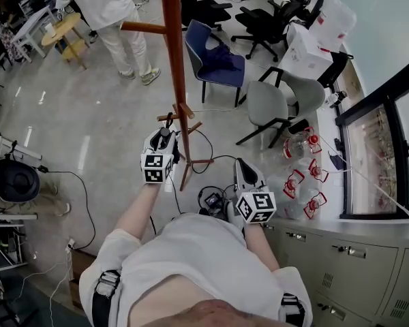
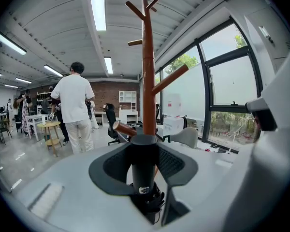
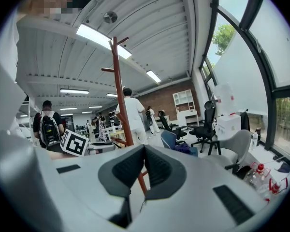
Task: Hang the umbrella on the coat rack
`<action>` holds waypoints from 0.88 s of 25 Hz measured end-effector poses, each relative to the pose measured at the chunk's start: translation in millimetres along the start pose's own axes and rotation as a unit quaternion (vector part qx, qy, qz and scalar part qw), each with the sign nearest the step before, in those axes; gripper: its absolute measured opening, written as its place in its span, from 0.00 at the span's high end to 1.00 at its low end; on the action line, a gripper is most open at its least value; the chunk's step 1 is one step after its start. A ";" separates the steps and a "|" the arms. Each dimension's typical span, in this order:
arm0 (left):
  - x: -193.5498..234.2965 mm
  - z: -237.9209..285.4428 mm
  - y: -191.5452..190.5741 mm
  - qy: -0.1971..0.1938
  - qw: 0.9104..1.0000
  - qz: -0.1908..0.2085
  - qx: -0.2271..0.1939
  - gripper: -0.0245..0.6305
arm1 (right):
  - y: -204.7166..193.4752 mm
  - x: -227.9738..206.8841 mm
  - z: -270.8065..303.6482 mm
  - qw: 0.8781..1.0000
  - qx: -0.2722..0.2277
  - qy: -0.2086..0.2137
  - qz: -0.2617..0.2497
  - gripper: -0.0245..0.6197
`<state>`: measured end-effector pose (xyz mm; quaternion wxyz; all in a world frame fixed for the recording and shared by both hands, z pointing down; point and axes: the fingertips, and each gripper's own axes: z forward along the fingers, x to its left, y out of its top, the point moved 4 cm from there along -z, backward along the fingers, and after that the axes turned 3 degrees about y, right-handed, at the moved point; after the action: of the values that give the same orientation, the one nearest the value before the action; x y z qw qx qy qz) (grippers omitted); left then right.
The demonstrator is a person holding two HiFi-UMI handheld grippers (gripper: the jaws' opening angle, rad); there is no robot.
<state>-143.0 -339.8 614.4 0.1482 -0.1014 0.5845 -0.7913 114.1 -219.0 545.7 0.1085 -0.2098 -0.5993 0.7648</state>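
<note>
The wooden coat rack point(image 1: 174, 60) stands straight ahead, its pole point(image 2: 148, 81) rising with angled pegs; it also shows left of centre in the right gripper view point(image 3: 120, 91). My left gripper point(image 1: 166, 135) is close in front of the rack's lower pegs and is shut on the black handle of the folded umbrella point(image 2: 144, 166), which stands upright between the pads. A short lower peg point(image 2: 123, 128) sticks out just behind the handle. The rest of the umbrella is hidden under the gripper. My right gripper point(image 1: 245, 176) hangs lower right, its pads point(image 3: 160, 168) pressed together with nothing between them.
A person in white point(image 1: 116, 12) stands beyond the rack by a small round table point(image 1: 61, 33). A blue chair point(image 1: 215, 63) and grey chairs point(image 1: 269, 107) sit right of the rack. Red-topped bottles point(image 1: 307, 176) and a cabinet point(image 1: 341, 251) line the window wall. Cables point(image 1: 211, 159) run across the floor.
</note>
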 end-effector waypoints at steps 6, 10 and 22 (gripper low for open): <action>-8.3 16.0 -23.3 -0.004 1.000 0.005 0.028 0.72 | 0.8 0.8 -3.3 1.000 0.005 0.003 -0.011 0.95; -14.5 28.8 -44.1 -0.004 0.999 0.008 0.054 0.72 | 1.3 -2.0 -5.5 1.000 0.007 0.000 -0.012 0.95; -20.4 55.1 -111.4 0.007 0.992 0.003 0.125 0.72 | -1.0 -4.5 -11.6 1.000 0.017 -0.001 -0.016 0.95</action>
<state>-118.4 -351.6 737.5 0.1583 -0.0748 0.4826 -0.8582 123.3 -210.5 545.3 0.1240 -0.1973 -0.5894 0.7735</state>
